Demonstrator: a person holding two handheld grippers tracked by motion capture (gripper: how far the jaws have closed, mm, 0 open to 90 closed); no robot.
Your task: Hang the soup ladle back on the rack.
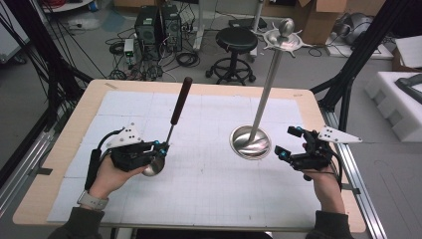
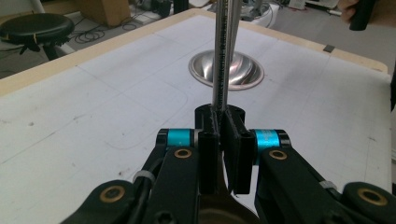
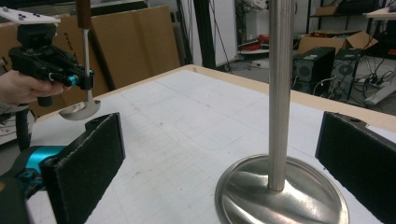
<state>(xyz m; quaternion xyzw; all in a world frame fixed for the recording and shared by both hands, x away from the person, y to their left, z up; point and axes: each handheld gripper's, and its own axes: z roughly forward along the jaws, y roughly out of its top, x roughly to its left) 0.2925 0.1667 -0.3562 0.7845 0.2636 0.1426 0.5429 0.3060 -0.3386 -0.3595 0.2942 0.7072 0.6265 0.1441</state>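
Note:
My left gripper [image 1: 163, 148] is shut on the thin metal shaft of a ladle [image 1: 181, 97] and holds it upright above the white mat. The brown wooden handle points up and the steel bowl [image 1: 154, 167] hangs below the jaws. In the left gripper view the pads [image 2: 209, 140] clamp the shaft [image 2: 222, 60]. A steel stand [image 1: 266, 89] with a round base [image 1: 250, 142] and a hooked top ring rises right of centre. My right gripper [image 1: 284, 142] rests open just right of that base. Its jaws [image 3: 217, 121] frame the pole [image 3: 280, 93] without touching it, and the ladle's bowl [image 3: 80, 111] shows far off.
The wooden table [image 1: 69, 129] carries a white gridded mat [image 1: 209, 184]. Behind it on the floor stand a black stool [image 1: 235, 42], computer towers [image 1: 159, 25] and loose cables. White foam blocks [image 1: 398, 99] lie to the right of the table.

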